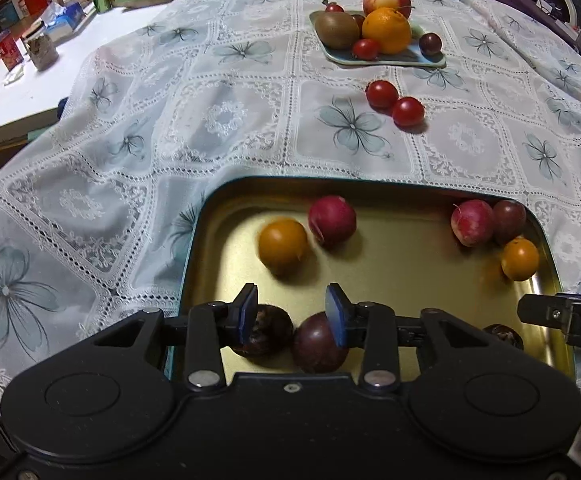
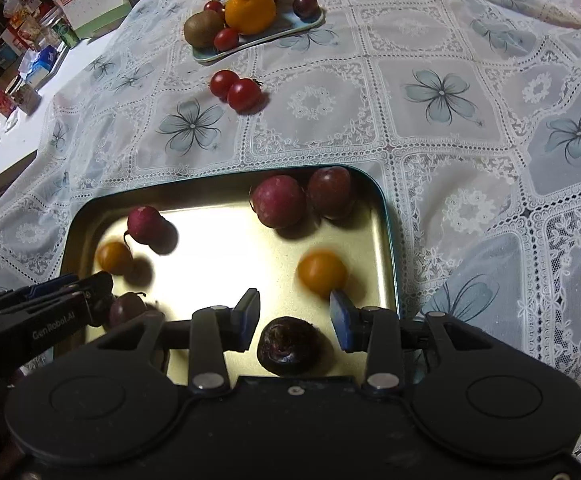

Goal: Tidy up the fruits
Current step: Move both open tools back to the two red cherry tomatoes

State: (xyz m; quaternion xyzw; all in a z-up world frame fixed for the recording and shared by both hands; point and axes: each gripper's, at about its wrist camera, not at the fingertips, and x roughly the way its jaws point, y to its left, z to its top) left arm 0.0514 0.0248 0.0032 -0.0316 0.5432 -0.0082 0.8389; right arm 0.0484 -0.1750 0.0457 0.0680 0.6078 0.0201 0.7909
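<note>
Both grippers over gold tray point(image 1: 370, 196), left gripper point(image 1: 292, 314) released above dark plum point(image 1: 318, 342), right gripper point(image 2: 294, 316) released above chestnut point(image 2: 290, 344), orange tomatoes, radishes loose in tray, two red tomatoes point(image 1: 394, 102) on cloth, plate point(image 1: 386, 58) beyond

Both your grippers point steeply down, side by side.

Your left black two-finger gripper point(image 1: 292, 312) has its blue-padded jaws parted with nothing pinched between the pads. Your right black two-finger gripper point(image 2: 294, 314) stands the same way, jaws apart and the pads point(image 2: 340, 316) clear of contact, close beside the left.
</note>
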